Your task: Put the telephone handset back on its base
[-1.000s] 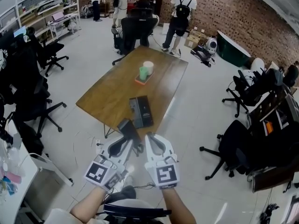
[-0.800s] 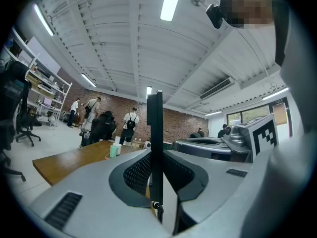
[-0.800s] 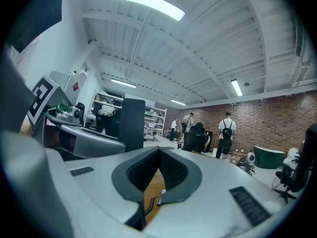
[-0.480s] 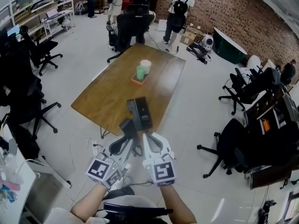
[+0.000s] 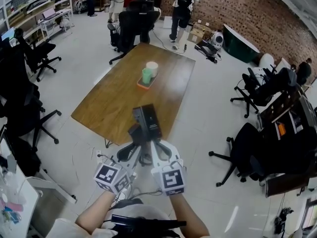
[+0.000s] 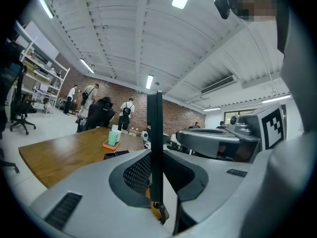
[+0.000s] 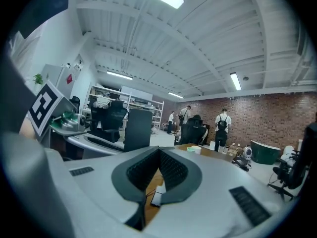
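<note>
The black telephone base (image 5: 147, 120) lies at the near edge of the wooden table (image 5: 109, 100). My left gripper (image 5: 134, 143) is shut on the black handset (image 5: 135, 131), which stands on edge as a thin dark slab (image 6: 154, 143) between the pads, a cord at its lower end. The handset hangs just at the base's near left corner. My right gripper (image 5: 155, 144) is right beside the left one, shut with nothing in it (image 7: 159, 155). From the left gripper view the base (image 6: 116, 154) shows low on the table.
A green cup and a white cup on an orange tray (image 5: 148, 75) stand further back on the table. Black office chairs (image 5: 133, 21) (image 5: 250, 157) ring the table. Several people (image 5: 181, 1) stand at the far end by the brick wall.
Both grippers have moved forward toward the table with the handset, which now reaches the base's near edge. The whole view has shifted closer to the table.
</note>
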The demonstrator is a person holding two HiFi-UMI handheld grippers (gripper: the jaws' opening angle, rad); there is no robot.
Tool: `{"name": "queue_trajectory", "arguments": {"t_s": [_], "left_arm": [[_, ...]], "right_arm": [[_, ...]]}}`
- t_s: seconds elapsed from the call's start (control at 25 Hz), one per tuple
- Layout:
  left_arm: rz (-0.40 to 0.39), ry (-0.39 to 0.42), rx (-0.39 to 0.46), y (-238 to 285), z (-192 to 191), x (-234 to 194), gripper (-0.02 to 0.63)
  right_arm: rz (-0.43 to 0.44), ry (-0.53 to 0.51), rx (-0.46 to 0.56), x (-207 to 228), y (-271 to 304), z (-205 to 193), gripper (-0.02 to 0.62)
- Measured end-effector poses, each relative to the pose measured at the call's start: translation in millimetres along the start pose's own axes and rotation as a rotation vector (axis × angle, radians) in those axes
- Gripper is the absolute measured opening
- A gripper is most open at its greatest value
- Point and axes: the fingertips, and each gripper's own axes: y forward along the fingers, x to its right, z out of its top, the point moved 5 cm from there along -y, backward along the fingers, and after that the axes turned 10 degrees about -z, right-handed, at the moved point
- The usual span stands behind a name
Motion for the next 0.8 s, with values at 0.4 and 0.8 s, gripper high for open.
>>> {"name": "queue_trajectory", "arguments": {"t_s": [0.4, 0.8], "left_arm": [[-0.029, -0.057, -0.044, 23, -25, -42, 0.066], [-0.034, -0.133, -0.086, 49, -48, -84, 0.066]], "right_arm": [[-0.01, 0.012, -0.028, 3, 26, -13, 0.003], [-0.019, 0.025, -0.081, 12, 48, -28, 0.003]]}}
